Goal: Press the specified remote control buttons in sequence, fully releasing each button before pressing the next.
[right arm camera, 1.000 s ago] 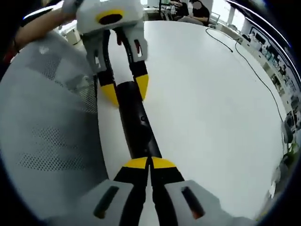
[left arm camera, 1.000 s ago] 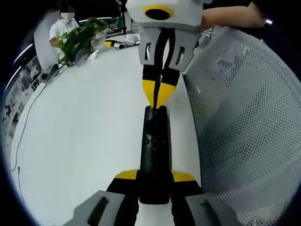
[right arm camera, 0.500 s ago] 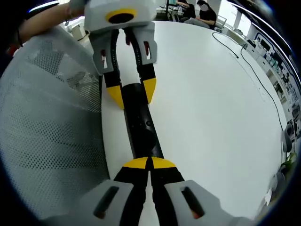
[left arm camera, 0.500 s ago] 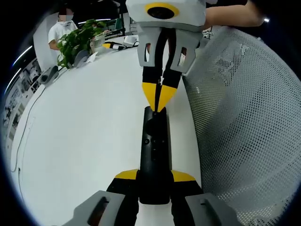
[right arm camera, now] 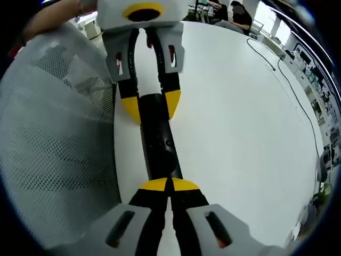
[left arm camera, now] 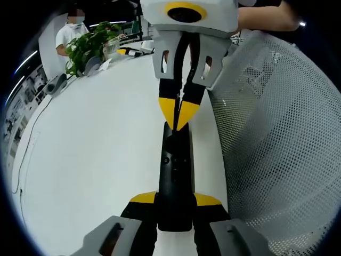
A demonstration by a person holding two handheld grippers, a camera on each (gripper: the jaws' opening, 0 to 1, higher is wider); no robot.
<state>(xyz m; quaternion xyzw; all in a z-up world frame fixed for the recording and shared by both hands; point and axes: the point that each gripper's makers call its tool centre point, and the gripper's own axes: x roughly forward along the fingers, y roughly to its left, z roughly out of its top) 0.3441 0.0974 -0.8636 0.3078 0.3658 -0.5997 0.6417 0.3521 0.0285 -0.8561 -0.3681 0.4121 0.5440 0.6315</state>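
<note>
Left gripper view: left gripper (left arm camera: 175, 200) clamps the black remote (left arm camera: 175, 176) on the white table (left arm camera: 96, 144); right gripper (left arm camera: 179, 124), jaws together, touches its far end

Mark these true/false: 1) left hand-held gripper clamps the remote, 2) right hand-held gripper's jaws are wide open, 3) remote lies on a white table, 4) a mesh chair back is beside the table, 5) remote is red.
1) True: the left hand-held gripper has its yellow-tipped jaws on either side of the black remote.
2) False: the right hand-held gripper has its tips closed together, over the remote's far end.
3) True: it rests on the white table.
4) True: a white mesh chair back sits next to it.
5) False: it is black.
</note>
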